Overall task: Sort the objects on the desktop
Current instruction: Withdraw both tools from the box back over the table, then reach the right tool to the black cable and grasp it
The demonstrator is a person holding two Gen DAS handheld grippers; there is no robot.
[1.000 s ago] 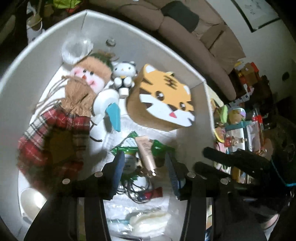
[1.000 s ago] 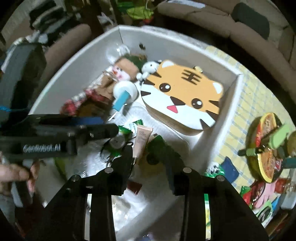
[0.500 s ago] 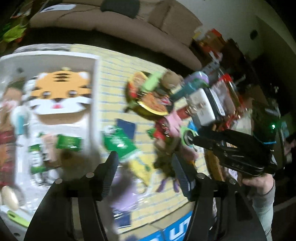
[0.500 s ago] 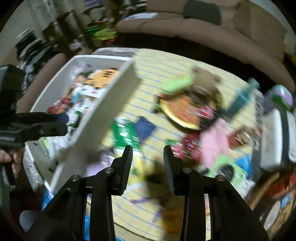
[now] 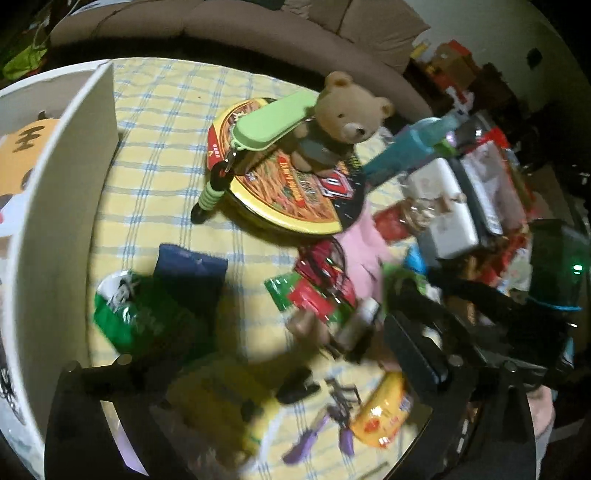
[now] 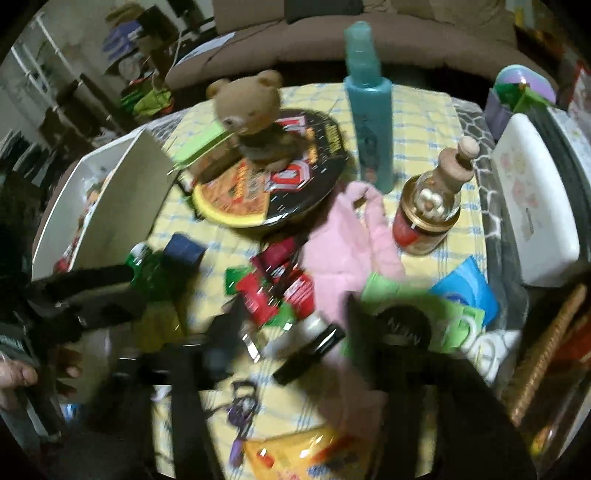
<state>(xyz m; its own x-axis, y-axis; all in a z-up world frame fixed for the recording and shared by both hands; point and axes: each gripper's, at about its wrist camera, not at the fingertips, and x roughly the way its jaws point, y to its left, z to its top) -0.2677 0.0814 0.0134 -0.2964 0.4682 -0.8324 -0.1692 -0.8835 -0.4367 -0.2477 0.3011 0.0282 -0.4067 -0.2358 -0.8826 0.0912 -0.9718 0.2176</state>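
A yellow checked cloth carries a clutter of small objects. A brown teddy bear and a green case lie on a round noodle tin; the bear also shows in the right wrist view. Red and green packets, a pink cloth and a small tube lie in the middle. My left gripper is open above a green packet and yellow items. My right gripper is open over the tube and a black stick. Both views are blurred.
A white bin stands at the left with a tiger-face box inside. A teal bottle, a stoppered jar, a white case and a blue packet stand at the right. A sofa lies behind.
Both grippers have swung from above the white bin to the right, over the cluttered cloth. Both stay open and empty.
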